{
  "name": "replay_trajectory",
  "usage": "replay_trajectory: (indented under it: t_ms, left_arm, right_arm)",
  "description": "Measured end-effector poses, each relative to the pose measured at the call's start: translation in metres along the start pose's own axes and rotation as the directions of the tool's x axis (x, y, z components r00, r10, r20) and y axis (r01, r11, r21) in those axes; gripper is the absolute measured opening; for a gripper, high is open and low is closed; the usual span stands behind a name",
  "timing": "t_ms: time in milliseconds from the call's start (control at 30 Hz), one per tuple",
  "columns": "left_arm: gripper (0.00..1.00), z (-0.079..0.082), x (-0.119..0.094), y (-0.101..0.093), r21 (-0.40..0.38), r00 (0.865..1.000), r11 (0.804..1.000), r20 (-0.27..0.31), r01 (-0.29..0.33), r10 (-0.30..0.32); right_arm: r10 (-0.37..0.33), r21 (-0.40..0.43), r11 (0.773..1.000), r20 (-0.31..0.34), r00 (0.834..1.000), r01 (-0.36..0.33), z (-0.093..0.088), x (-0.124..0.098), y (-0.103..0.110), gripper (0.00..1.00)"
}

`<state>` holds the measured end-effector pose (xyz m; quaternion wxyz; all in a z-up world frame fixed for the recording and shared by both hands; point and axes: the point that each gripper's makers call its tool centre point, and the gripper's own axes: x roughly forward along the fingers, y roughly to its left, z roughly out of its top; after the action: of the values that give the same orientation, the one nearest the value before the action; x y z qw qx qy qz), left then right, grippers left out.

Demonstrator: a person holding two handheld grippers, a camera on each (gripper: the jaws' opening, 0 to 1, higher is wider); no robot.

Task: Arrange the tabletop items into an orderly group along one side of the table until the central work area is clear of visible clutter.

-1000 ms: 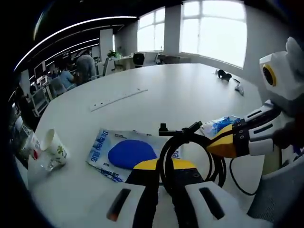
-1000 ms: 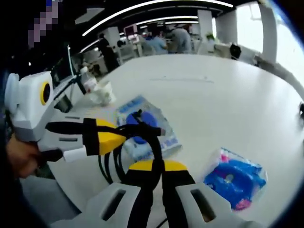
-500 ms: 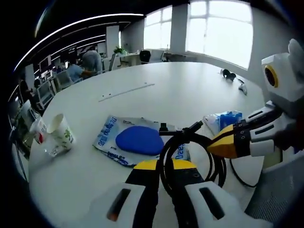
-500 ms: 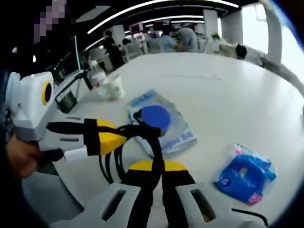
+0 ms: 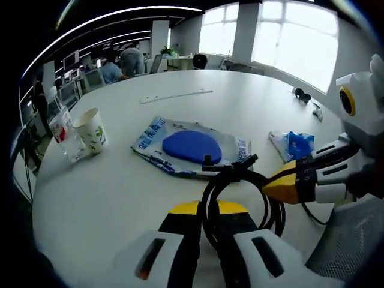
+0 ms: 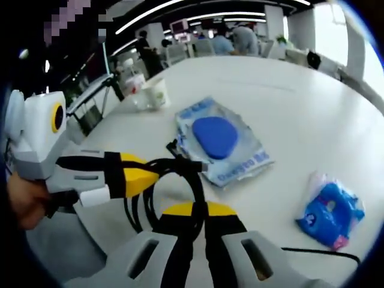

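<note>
A black cable coil (image 5: 240,198) hangs over the white table (image 5: 114,198), held from two sides. My left gripper (image 5: 207,211) is shut on the coil's near loop. My right gripper (image 5: 271,183) comes in from the right and is shut on the coil's far side. In the right gripper view the same coil (image 6: 174,180) runs between my right gripper (image 6: 198,211) and my left gripper (image 6: 150,174). A flat packet with a blue pad (image 5: 189,147) lies beyond the coil. A small blue bag (image 5: 294,144) lies to its right.
A paper cup (image 5: 93,129) and a plastic bottle (image 5: 63,126) stand at the table's left edge. A long white strip (image 5: 177,95) and a dark item (image 5: 300,93) lie far back. A loose cable end (image 6: 318,252) trails near the small blue bag (image 6: 333,207). People work at desks behind.
Both cameras have swung and drawn back, so the packet, cup and blue bag sit differently in view. Both grippers keep the same hold on the cable coil.
</note>
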<state>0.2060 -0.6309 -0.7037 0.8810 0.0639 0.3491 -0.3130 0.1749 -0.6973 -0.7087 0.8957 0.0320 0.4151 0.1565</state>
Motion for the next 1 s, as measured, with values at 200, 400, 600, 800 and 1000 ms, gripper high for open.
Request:
replay_trajectory:
  t_ms: [200,400,600,800,1000]
  left_arm:
    - [0.06,-0.013,0.0,0.006,-0.016,1.0,1.0,-0.023,-0.01,0.01]
    - [0.06,-0.022,0.001,0.01,-0.024,0.999,1.0,-0.038,-0.017,0.016]
    - [0.06,-0.026,0.004,0.01,-0.015,0.998,1.0,-0.053,-0.023,0.022]
    - [0.06,-0.029,0.007,0.011,-0.006,0.998,1.0,-0.062,-0.02,0.02]
    - [0.07,-0.034,0.009,0.01,0.002,0.997,1.0,-0.072,-0.018,0.018]
  right_arm:
    - [0.011,-0.033,0.999,-0.04,0.999,-0.012,-0.007,0.011,0.005,0.01]
    - [0.014,-0.042,0.999,-0.075,0.997,-0.018,-0.013,0.019,0.007,0.02]
    - [0.013,-0.041,0.999,-0.104,0.994,-0.017,-0.018,0.024,0.007,0.02]
    - [0.014,-0.01,1.0,-0.117,0.993,-0.015,-0.02,0.027,0.005,0.02]
    - [0.009,-0.021,1.0,-0.116,0.993,-0.011,-0.021,0.027,0.004,0.02]
